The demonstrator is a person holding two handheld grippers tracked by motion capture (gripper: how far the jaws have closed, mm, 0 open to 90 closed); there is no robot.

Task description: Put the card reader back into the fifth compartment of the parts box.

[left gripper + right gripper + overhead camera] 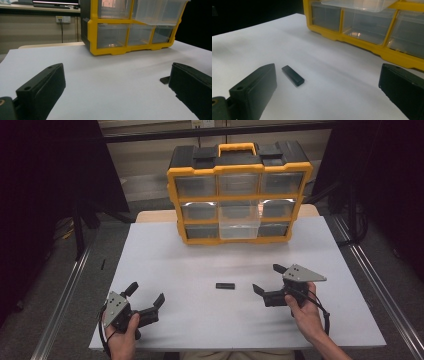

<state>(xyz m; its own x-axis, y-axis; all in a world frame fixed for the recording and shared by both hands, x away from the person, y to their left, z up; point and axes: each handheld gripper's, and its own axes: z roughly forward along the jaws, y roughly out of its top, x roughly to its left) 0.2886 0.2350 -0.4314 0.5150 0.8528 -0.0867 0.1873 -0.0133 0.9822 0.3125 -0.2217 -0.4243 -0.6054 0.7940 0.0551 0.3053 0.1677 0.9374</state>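
A small flat black bar [225,286] lies on the white table [200,265], between the two grippers; the right gripper view has it just ahead of the left jaw [292,75], and its end peeks out beside the right jaw in the left gripper view [165,80]. My left gripper [146,294] rests open near the front left edge, with nothing between its jaws. My right gripper [269,279] is open too, a short way right of the bar and pointing toward it. A yellow and black drawer organizer [239,190] stands at the table's far side; its middle clear drawer [239,222] is pulled out.
The organizer has three rows of clear drawers, and the shut ones look empty. Dark floor and metal rails [65,290] flank the table on both sides. A wall socket [63,19] shows behind the table in the left gripper view.
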